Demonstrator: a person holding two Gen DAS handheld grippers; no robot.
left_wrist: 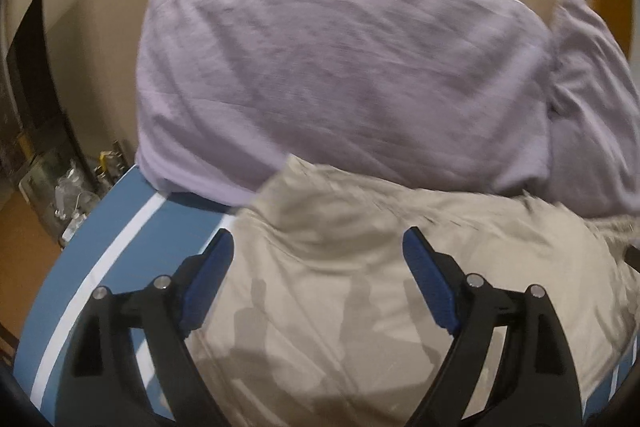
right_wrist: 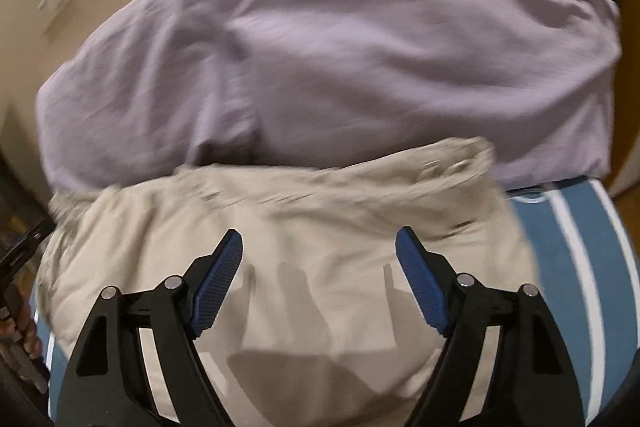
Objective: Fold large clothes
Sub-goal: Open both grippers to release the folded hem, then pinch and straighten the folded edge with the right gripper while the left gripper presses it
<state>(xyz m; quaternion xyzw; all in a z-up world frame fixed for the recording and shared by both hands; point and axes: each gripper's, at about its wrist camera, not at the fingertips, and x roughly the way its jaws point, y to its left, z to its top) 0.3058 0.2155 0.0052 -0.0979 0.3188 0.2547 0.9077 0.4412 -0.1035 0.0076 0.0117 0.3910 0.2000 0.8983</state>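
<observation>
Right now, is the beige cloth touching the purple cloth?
Touching. In the right wrist view the beige cloth lies with its far edge overlapping the purple cloth, no gap between them; the left wrist view agrees.

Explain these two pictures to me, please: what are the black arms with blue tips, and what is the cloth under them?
There is no robot here. A person carries a hand-held gripper in each hand, and each has a wide-angle camera looking out along its jaws. One picture comes from the left gripper, the other from the right gripper. The blue parts are grip pads on black fingers. Both stand open above a beige garment and hold nothing. Behind it lies a lilac garment. Both lie on a blue surface with white stripes. The pictures are blurred.
</observation>
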